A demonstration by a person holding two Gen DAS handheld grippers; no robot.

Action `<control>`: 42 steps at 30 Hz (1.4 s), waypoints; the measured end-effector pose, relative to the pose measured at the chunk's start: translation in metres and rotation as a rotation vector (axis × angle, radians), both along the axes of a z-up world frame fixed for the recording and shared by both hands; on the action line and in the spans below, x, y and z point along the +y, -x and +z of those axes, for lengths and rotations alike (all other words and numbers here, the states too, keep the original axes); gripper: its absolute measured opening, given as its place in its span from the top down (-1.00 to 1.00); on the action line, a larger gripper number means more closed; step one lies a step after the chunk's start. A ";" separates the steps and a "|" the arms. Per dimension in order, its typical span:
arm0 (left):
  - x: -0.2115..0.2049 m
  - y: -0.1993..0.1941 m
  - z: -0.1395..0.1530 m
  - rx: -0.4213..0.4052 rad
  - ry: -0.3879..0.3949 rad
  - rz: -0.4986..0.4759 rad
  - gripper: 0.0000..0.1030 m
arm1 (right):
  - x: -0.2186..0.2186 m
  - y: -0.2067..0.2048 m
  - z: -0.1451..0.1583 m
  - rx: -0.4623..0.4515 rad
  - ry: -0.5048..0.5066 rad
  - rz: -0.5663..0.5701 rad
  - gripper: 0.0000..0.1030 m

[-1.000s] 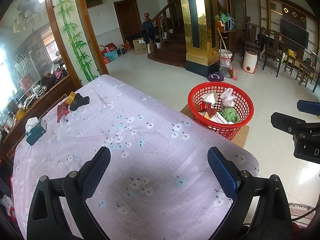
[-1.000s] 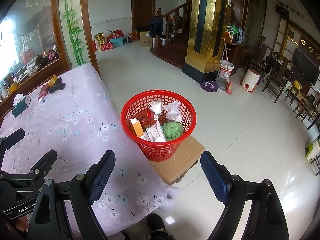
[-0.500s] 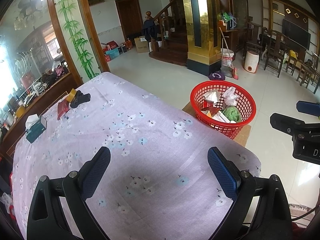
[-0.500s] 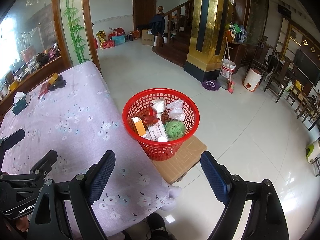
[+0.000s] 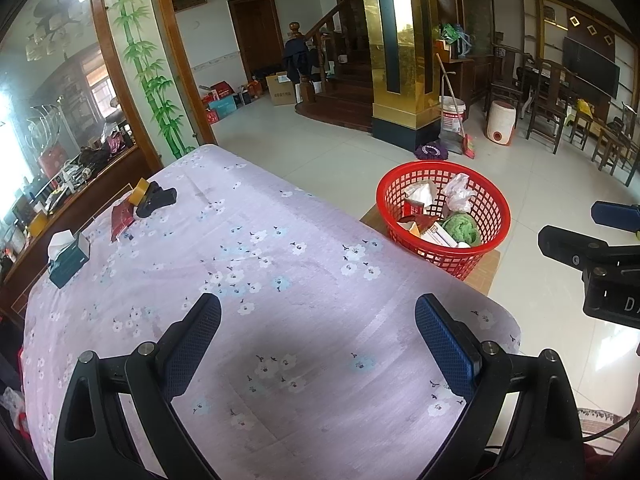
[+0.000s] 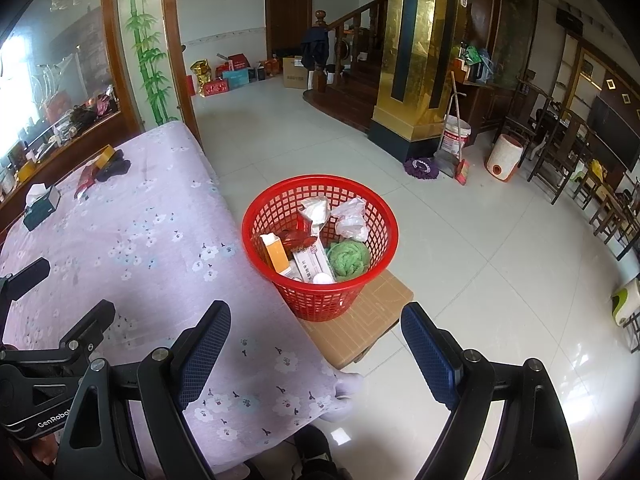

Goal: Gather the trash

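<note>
A red mesh basket [image 5: 492, 200] [image 6: 372, 216] stands on a cardboard box [image 6: 372, 312] beside the table's right edge. It holds several pieces of trash: a green scrunched ball [image 6: 348, 258], white wrappers, small cartons. My left gripper [image 5: 318, 340] is open and empty above the near part of the floral tablecloth [image 5: 260, 240]. My right gripper [image 6: 316, 344] is open and empty above the table's corner, short of the basket.
At the table's far left lie a tape roll [image 5: 140, 191], a black object [image 5: 158, 200], a red packet [image 5: 120, 218] and a tissue box [image 5: 66, 258]. Beyond are tiled floor, a gold pillar [image 5: 400, 48], stairs, chairs and a bucket with a broom.
Both views have shifted only slightly; the basket sits a touch farther off. Both grippers stay open and empty.
</note>
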State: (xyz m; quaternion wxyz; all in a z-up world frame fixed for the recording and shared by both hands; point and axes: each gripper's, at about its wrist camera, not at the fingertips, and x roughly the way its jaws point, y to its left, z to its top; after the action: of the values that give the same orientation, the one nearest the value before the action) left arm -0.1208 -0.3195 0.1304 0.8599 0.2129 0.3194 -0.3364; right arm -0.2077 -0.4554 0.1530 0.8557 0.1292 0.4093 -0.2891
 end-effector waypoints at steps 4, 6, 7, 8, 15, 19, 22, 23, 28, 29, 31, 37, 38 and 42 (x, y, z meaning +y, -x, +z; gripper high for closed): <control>-0.001 -0.004 0.001 0.000 0.000 0.000 -0.88 | -0.001 0.000 -0.001 0.002 -0.002 0.001 -0.75; -0.001 -0.003 0.001 0.001 0.000 0.000 -0.88 | -0.002 0.000 -0.001 0.002 -0.001 0.002 -0.75; -0.001 -0.004 0.001 0.001 0.000 0.000 -0.88 | -0.002 0.000 -0.001 0.002 -0.001 0.003 -0.75; 0.000 -0.002 0.001 0.003 0.000 0.001 -0.88 | -0.002 0.000 -0.001 0.003 -0.001 0.003 -0.75; -0.001 0.004 -0.003 0.013 0.000 0.006 -0.88 | -0.004 -0.002 -0.001 0.007 -0.004 0.006 -0.75; -0.003 0.002 -0.003 0.017 0.001 0.009 -0.88 | -0.006 -0.005 -0.002 0.010 -0.005 0.010 -0.75; -0.004 0.004 -0.003 0.029 0.002 0.017 -0.88 | -0.007 -0.007 -0.004 0.014 -0.009 0.016 -0.75; -0.003 0.000 -0.003 0.036 0.004 0.021 -0.88 | -0.007 -0.008 -0.004 0.017 -0.010 0.019 -0.75; 0.013 -0.009 -0.007 0.057 0.001 0.073 -0.88 | -0.007 -0.017 -0.009 0.025 -0.017 0.038 -0.75; 0.018 -0.010 -0.009 0.061 0.000 0.089 -0.88 | -0.006 -0.021 -0.010 0.030 -0.021 0.050 -0.75; 0.032 -0.012 -0.012 0.074 -0.001 0.136 -0.88 | 0.000 -0.029 -0.015 0.040 -0.031 0.077 -0.75; 0.091 -0.039 -0.025 0.122 -0.012 0.297 -0.88 | 0.031 -0.062 -0.028 0.075 -0.046 0.198 -0.75; 0.102 -0.040 -0.028 0.129 -0.016 0.328 -0.88 | 0.038 -0.069 -0.031 0.082 -0.048 0.226 -0.75; 0.161 -0.047 -0.046 0.169 -0.035 0.478 -0.88 | 0.074 -0.096 -0.046 0.109 -0.059 0.336 -0.75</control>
State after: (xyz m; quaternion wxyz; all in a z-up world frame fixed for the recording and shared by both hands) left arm -0.0742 -0.1583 0.0846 0.8814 0.1173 0.4373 -0.1346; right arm -0.1112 -0.3819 0.1067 0.8644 0.0680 0.4791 -0.1365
